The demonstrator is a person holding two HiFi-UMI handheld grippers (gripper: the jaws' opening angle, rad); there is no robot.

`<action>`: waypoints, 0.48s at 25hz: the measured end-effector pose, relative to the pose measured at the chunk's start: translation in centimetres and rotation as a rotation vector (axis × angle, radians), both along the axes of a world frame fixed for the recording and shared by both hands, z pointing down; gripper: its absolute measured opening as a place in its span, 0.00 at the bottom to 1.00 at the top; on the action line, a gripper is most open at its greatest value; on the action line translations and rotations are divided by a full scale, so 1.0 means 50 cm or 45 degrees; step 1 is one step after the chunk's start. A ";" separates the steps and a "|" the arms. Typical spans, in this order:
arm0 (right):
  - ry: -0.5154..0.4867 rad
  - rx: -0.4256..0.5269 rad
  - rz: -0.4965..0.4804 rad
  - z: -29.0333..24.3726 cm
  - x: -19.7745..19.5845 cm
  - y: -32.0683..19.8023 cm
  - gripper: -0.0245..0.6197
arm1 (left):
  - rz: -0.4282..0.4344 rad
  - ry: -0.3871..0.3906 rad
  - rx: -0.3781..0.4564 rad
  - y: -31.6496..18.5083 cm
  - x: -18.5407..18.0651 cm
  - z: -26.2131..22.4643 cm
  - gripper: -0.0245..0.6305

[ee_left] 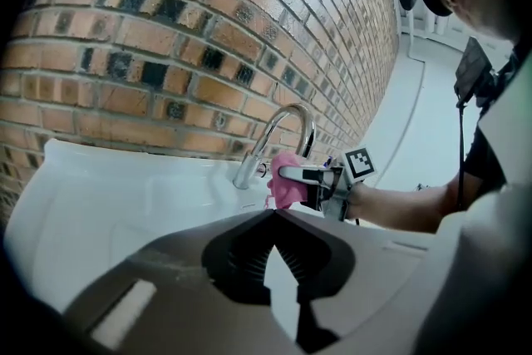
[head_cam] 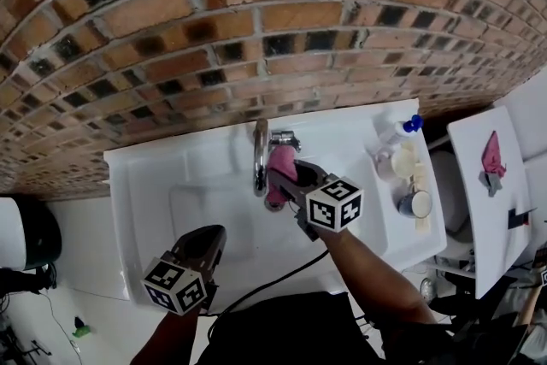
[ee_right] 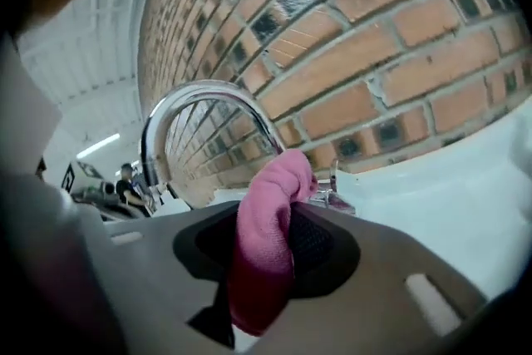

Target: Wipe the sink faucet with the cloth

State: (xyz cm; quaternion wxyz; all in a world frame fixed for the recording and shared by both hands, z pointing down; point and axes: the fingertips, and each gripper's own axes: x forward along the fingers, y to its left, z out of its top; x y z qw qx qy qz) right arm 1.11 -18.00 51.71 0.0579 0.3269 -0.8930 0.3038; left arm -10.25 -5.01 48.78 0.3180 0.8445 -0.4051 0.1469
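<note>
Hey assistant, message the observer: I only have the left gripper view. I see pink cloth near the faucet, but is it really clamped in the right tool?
Observer: Yes. The right gripper view shows the pink cloth bunched between the jaws of the right tool, which are closed on it.
Operator: Anything on the sink I might knock?
Observer: The head view shows a blue-capped bottle standing on the sink's right ledge, right of the faucet.
Operator: Where is my left tool?
Observer: In the head view it hangs over the basin's front, left of the right tool.
</note>
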 end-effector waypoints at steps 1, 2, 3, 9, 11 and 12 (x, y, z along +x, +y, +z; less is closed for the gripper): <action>-0.061 -0.030 0.025 0.005 -0.003 -0.016 0.26 | -0.007 -0.006 -0.008 0.001 -0.006 0.003 0.05; -0.114 -0.061 0.047 0.012 -0.004 -0.032 0.26 | -0.014 -0.011 -0.015 0.002 -0.012 0.006 0.05; -0.164 -0.094 0.068 0.020 -0.005 -0.045 0.26 | -0.022 -0.016 -0.023 0.003 -0.017 0.009 0.05; -0.429 -0.231 0.171 0.042 0.010 -0.090 0.26 | -0.053 -0.034 -0.059 -0.002 -0.037 0.025 0.05; -0.495 -0.271 0.183 0.049 0.013 -0.094 0.26 | -0.043 -0.035 -0.067 -0.007 -0.031 0.030 0.05; -0.534 -0.304 0.192 0.054 0.014 -0.094 0.26 | -0.038 -0.034 -0.070 -0.009 -0.027 0.032 0.05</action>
